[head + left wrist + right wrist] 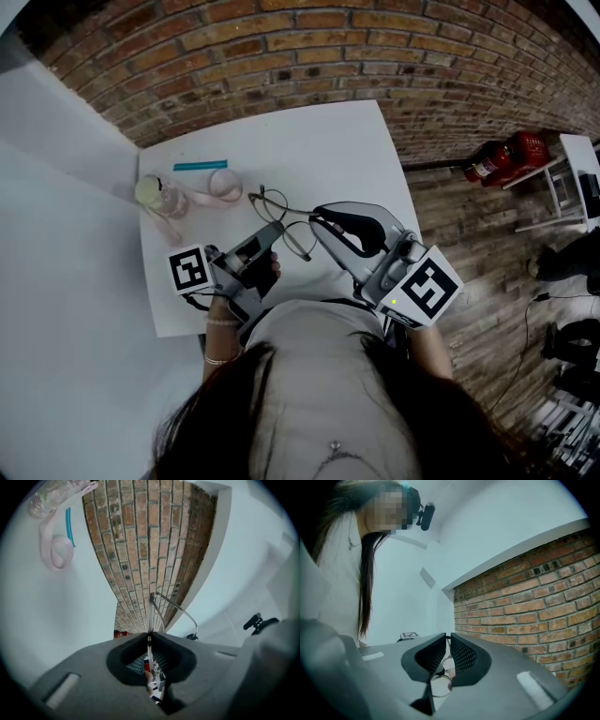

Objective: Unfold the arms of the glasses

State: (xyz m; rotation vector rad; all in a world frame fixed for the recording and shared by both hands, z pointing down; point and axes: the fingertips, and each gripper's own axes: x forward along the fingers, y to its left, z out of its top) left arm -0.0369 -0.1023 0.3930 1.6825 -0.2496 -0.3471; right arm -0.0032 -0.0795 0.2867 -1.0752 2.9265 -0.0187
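Closest to the camera, the person holds both tools over the near part of the white table [375, 150]. The left gripper [275, 228] has its jaws pressed together on a thin metal part of the glasses [281, 214], and in the left gripper view this wire stands up out of the closed tips. The right gripper [319, 216] has its jaws almost together, seemingly pinching another thin piece of the frame, though this is hard to see. The glasses hang between the two tools, above the table. Farther away lie a pink strap [223, 190], a clear bottle [159, 197] and a teal stick [200, 166]. Behind is a brick wall [309, 56].
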